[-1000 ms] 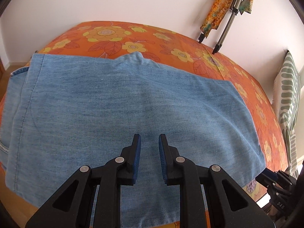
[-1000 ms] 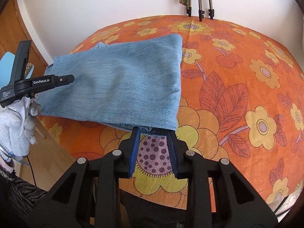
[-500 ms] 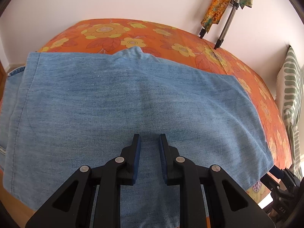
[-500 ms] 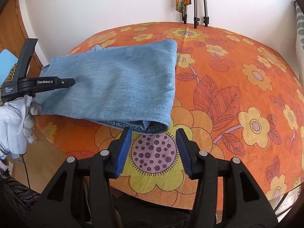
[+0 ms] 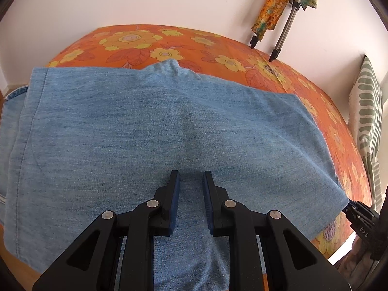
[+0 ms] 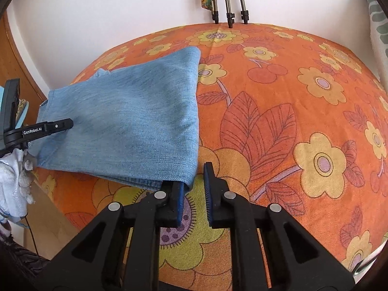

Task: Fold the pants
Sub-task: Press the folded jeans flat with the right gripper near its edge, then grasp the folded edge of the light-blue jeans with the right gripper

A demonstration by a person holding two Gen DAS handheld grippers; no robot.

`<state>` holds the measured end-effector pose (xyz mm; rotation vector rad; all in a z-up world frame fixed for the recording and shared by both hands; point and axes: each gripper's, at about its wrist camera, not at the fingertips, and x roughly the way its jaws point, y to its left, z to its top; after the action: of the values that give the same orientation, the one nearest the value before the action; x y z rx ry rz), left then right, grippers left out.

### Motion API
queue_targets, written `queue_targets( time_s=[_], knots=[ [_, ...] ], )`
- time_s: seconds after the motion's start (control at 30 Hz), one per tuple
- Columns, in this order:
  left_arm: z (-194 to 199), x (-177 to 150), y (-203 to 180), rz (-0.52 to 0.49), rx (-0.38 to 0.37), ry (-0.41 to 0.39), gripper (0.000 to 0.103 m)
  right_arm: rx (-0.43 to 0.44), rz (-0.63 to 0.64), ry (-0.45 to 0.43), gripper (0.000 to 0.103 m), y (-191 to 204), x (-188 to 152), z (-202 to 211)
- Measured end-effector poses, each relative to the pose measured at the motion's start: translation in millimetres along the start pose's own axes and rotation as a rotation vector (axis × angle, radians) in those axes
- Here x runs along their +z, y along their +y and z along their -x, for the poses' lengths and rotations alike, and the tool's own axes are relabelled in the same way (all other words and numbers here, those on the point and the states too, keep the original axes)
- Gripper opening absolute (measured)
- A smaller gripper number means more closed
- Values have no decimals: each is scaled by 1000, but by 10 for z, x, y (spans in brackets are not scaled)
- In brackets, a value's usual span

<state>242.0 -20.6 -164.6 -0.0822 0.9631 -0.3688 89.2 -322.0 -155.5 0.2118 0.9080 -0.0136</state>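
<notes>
Folded blue jeans (image 5: 157,133) lie flat on an orange flowered cover (image 6: 278,121). My left gripper (image 5: 191,179) is over their near part with its jaws a narrow way apart, and denim fills the gap between the pads. In the right wrist view it (image 6: 69,123) reaches in from the left, held by a white-gloved hand (image 6: 12,184). My right gripper (image 6: 194,174) is at the near right corner of the jeans (image 6: 126,126) and its jaws are closing. The corner lies over its left finger and just into the gap. The right pad is clear of the cloth.
Tripod legs (image 6: 229,4) and a hanging patterned cloth (image 5: 266,4) stand at the white wall behind the cover. A green striped cushion (image 5: 366,111) leans at the far right. Wooden furniture (image 6: 14,60) is at the left. To the right of the jeans the cover is bare.
The right gripper let the jeans corner go, widened and drew back. Then it came forward again and narrowed with its left finger under the corner. The left gripper kept still.
</notes>
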Motion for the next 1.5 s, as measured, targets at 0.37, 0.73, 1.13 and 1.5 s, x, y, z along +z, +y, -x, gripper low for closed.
queue_targets(
  time_s=[0.37,0.73,1.13,1.5],
  knots=[
    [27,-21,-35,-45,43,-4,18,-7,107,-13,5,160,40,123],
    [466,-67,-637,-148,-118,-87,18,216,38,-77,34,-392,565,567],
    [157,-355,-1657,-343,-294,8,21,371,-111,67,35,-504,1663,-738],
    [-75,-374,-1700,-376,-259,70,21,408,-159,155,35,-360,1837,-1379]
  ],
)
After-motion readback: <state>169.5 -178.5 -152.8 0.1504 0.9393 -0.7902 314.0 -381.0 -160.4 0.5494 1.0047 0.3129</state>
